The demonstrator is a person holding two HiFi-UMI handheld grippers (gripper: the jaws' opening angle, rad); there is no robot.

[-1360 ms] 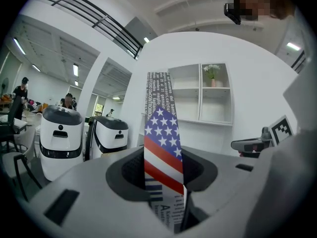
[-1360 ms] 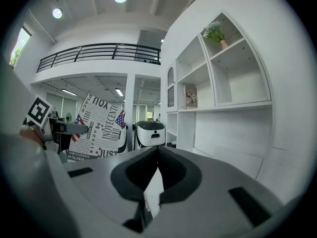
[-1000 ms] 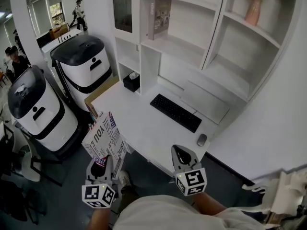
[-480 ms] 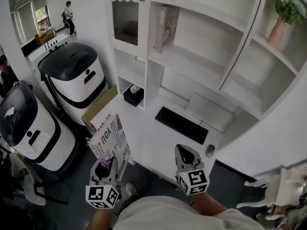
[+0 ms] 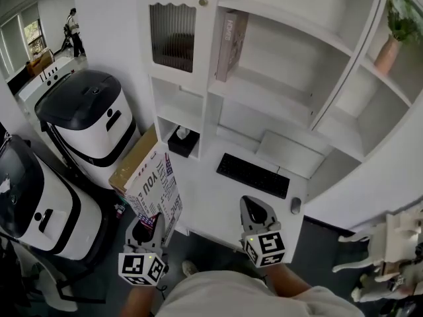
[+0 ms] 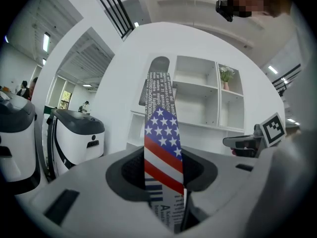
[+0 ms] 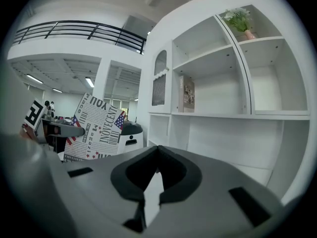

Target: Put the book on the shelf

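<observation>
My left gripper (image 5: 147,228) is shut on the lower edge of a book (image 5: 157,187) with newspaper-print covers and a stars-and-stripes spine. The book stands upright over the desk's left front corner. In the left gripper view its spine (image 6: 162,148) rises between the jaws, and the white shelf unit (image 6: 198,103) is behind it. My right gripper (image 5: 256,211) hangs over the desk's front edge, shut and holding nothing. The right gripper view shows the held book (image 7: 96,128) at left and the shelves (image 7: 218,115) ahead. Another book (image 5: 231,35) stands on an upper shelf board (image 5: 277,98).
On the white desk (image 5: 211,200) lie a black keyboard (image 5: 253,176) and a mouse (image 5: 295,205). A black tissue box (image 5: 180,140) sits in a low cubby. A plant in a pink vase (image 5: 388,51) stands upper right. Two white-and-black machines (image 5: 89,121) and a cardboard sheet (image 5: 132,158) flank the desk's left side.
Both grippers have moved forward toward the desk and shelves, the left one carrying the book. The shelf unit looms closer and the machines have slid to the left.
</observation>
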